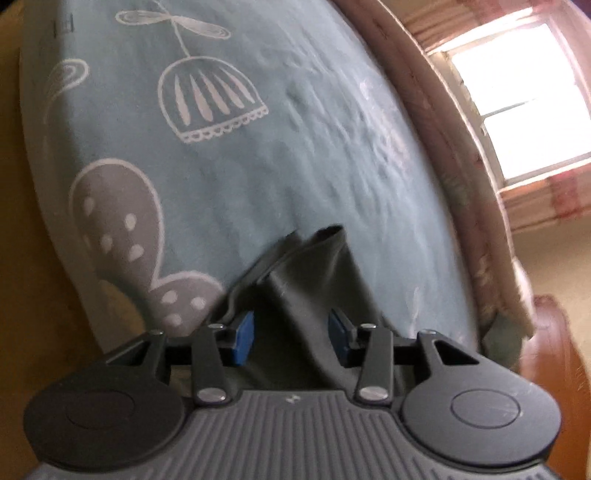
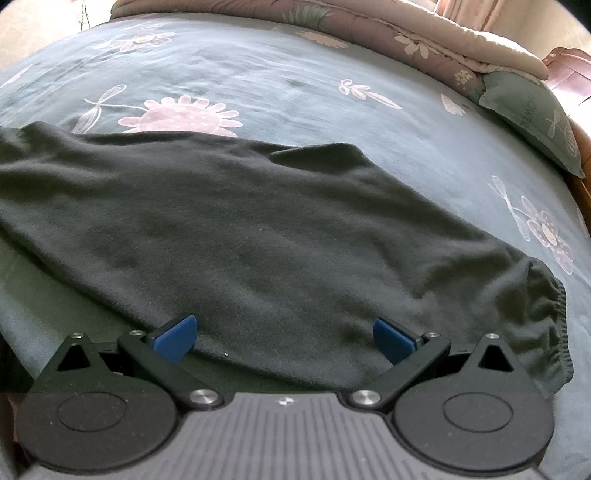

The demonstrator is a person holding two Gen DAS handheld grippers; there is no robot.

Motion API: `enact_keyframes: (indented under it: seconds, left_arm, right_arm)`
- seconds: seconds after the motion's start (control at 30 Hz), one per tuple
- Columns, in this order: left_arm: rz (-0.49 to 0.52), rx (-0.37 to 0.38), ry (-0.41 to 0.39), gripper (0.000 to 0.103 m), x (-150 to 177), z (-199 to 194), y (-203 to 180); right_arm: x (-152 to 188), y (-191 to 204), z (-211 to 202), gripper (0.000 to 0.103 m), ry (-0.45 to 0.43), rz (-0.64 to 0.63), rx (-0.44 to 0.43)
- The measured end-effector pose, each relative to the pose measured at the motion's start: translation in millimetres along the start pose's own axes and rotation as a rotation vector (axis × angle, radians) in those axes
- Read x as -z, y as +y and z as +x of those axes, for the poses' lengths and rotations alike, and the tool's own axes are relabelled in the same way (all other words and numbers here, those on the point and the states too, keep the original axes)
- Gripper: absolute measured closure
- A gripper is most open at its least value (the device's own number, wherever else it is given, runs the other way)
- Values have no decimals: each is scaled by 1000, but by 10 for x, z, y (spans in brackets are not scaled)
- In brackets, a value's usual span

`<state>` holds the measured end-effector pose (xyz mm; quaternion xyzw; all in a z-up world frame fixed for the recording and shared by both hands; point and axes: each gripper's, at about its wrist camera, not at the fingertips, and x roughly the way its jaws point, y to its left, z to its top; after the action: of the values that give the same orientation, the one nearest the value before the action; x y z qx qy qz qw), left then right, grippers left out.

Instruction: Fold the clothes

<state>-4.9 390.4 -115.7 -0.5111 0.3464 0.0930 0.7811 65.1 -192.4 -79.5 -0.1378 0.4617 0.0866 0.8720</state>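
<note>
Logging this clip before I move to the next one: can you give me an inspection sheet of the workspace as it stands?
Surface: bed with a blue patterned bedsheet, lightly wrinkled.
Job's things: dark garment spread flat on the sheet, its ribbed hem at the right; in the left wrist view a bunched fold of it rises between the fingers.
Clutter: floral quilt and green pillow at the far edge.
Grippers: left gripper open, cloth between the blue pads but not pinched; right gripper open wide over the garment's near edge.
Cables: nothing seen.
Surroundings: bright window with curtains; wooden bed frame.
</note>
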Motion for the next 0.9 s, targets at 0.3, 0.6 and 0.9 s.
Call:
enact_keyframes:
  seconds: [0.3, 0.6, 0.9]
  left_arm:
    - [66, -23, -35, 75, 25, 84, -80]
    - [91, -67, -59, 100, 96, -58, -194]
    - [70, 1, -103, 100, 195, -533, -198]
  right_arm:
    - [9, 31, -8, 0, 0, 3, -3]
    - [30, 40, -32, 0, -9, 8, -11]
    - [19, 12, -4, 0, -14, 13, -26]
